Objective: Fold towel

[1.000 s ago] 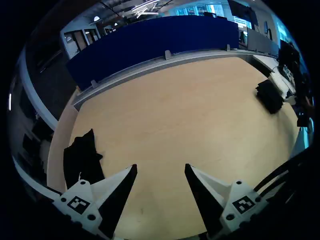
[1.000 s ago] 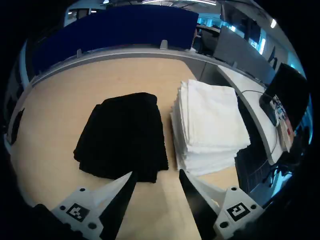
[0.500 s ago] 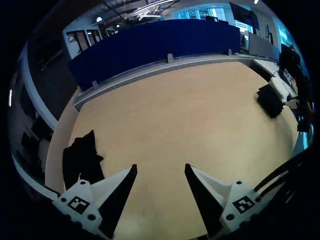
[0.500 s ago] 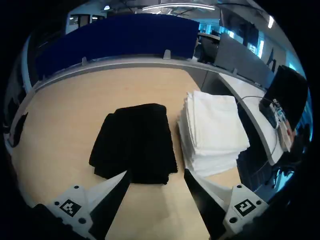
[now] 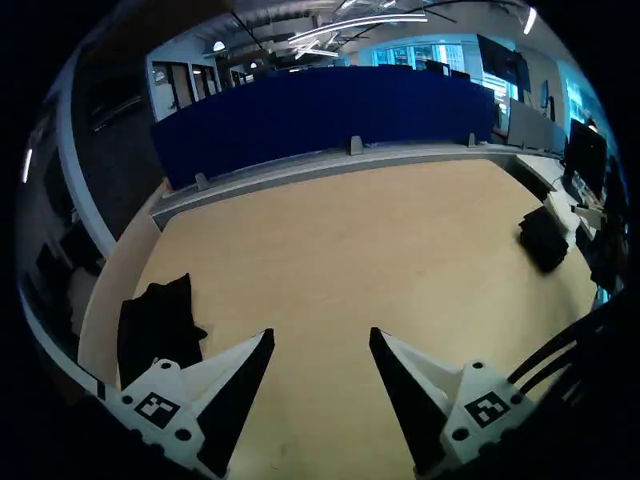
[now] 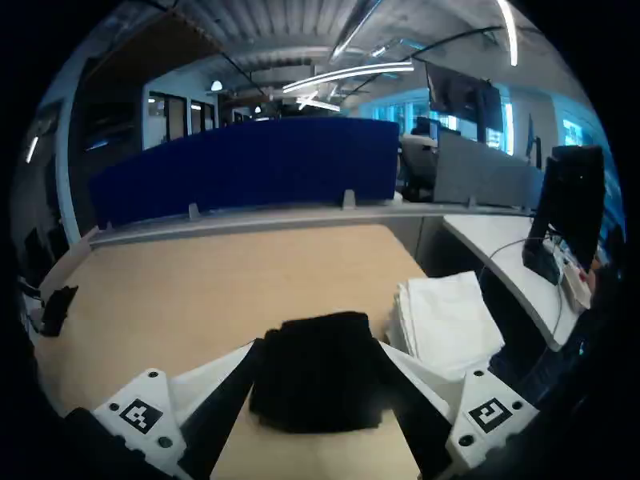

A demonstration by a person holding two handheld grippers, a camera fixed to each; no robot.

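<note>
We hold left gripper (image 5: 320, 331) released over the desk (image 5: 360, 240), black towel (image 5: 156, 328) at its left edge, right gripper (image 6: 320, 344) released, black stack (image 6: 320, 376) seen between its fingers (image 6: 232, 384), white stack (image 6: 448, 320) beside

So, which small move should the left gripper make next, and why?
Probably swing the left gripper to its left, toward the crumpled black towel near the edge of the table. Its jaws stand open and hold nothing, that towel lies unfolded, and the folded black stack sits far off on the other side.
</note>
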